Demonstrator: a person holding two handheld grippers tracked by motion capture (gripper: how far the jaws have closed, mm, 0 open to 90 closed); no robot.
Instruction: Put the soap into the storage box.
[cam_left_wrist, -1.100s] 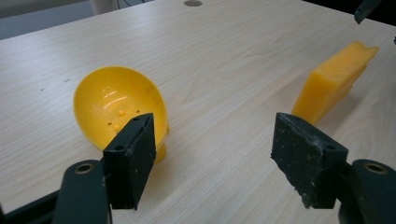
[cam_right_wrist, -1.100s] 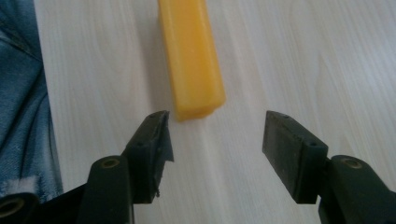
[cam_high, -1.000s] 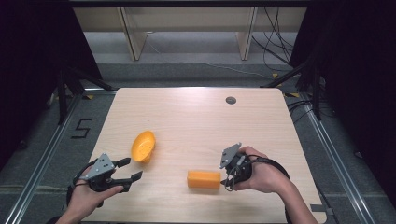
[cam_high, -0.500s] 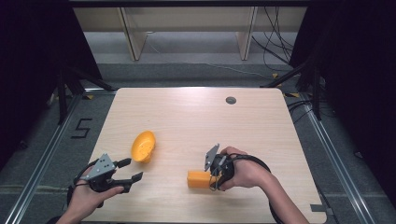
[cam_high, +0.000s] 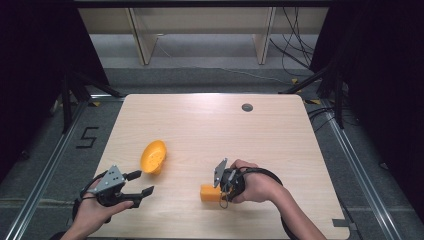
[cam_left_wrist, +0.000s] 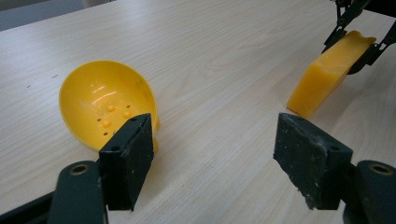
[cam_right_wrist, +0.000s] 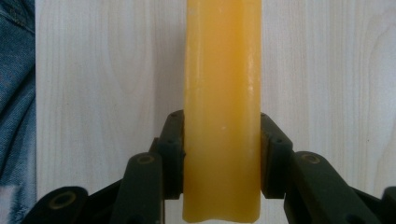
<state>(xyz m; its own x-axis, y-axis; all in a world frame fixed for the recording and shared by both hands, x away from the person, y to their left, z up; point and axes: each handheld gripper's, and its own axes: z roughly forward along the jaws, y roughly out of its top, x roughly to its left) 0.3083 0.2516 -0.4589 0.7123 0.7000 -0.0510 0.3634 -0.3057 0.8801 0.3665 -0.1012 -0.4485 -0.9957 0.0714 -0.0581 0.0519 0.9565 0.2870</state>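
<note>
An orange rectangular block (cam_high: 209, 193) lies near the table's front edge, and my right gripper (cam_high: 223, 187) is shut on it. In the right gripper view the block (cam_right_wrist: 222, 107) runs upward between both jaws, which press its sides. A yellow perforated bowl (cam_high: 153, 156) lies on its side left of centre. My left gripper (cam_high: 139, 183) hovers open in front of the bowl, nothing between its jaws. In the left gripper view the bowl (cam_left_wrist: 105, 106) is behind the left jaw and the block (cam_left_wrist: 329, 72) is far right, held by the right gripper.
The pale wooden table (cam_high: 210, 130) has a small dark round hole (cam_high: 247, 107) near its back right. Metal floor rails run along both sides. A blue denim sleeve (cam_right_wrist: 16, 93) shows at the left edge of the right gripper view.
My right gripper moved left onto the orange block and shut on it. The left gripper and the bowl stayed about where they were.
</note>
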